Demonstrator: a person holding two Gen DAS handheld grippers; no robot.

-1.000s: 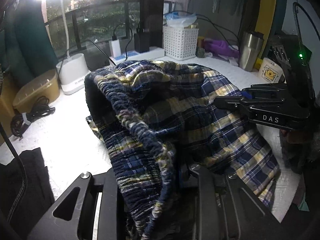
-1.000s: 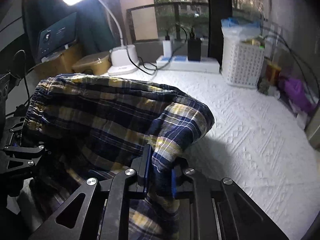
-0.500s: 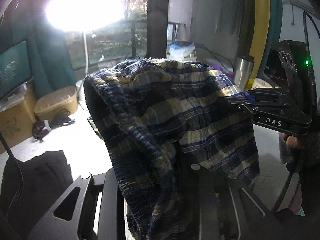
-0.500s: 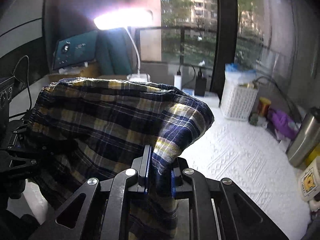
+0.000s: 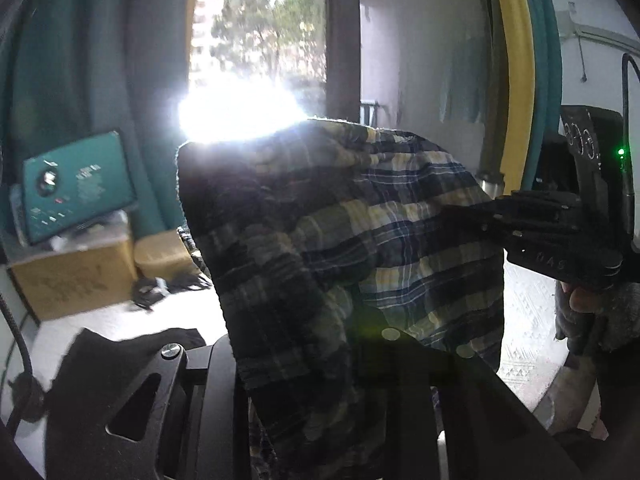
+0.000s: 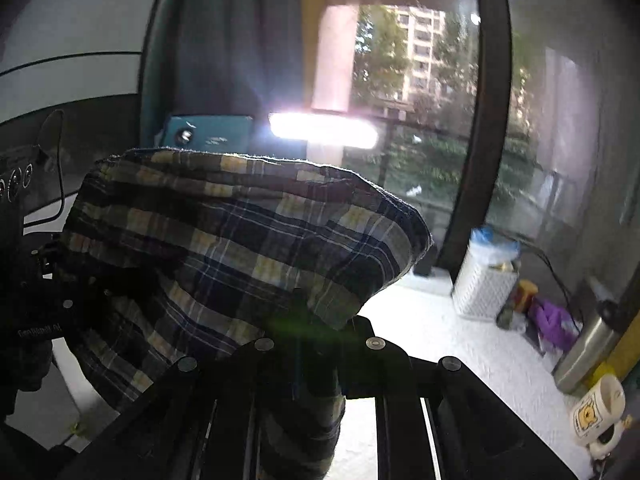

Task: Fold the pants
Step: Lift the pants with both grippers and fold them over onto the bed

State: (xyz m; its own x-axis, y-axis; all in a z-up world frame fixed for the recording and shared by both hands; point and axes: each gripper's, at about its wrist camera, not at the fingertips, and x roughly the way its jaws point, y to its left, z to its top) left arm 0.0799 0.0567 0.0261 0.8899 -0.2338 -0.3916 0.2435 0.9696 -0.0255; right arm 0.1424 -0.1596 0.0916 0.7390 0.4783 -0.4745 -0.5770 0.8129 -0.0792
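Observation:
The blue and yellow plaid pants (image 5: 360,240) hang in the air between my two grippers, lifted off the white table. In the left wrist view the elastic waistband end drapes over my left gripper (image 5: 312,360), which is shut on the cloth; its fingertips are hidden under it. My right gripper (image 5: 476,216) reaches in from the right and pinches the other edge. In the right wrist view the right gripper (image 6: 316,352) has a bunched fold of the pants (image 6: 240,240) between its jaws, which are closing tight on it. The left gripper (image 6: 56,280) shows dark at the far left.
The white textured table (image 6: 460,352) lies below. On its far right stand a white basket (image 6: 486,280), a steel flask (image 6: 588,352) and a mug (image 6: 596,408). A black garment (image 5: 120,352) and a cardboard box (image 5: 72,276) sit left. A bright lamp (image 6: 324,130) glares behind.
Both grippers have risen with the pants, which have come off the table and now hang free. Both views have tipped upward toward the window.

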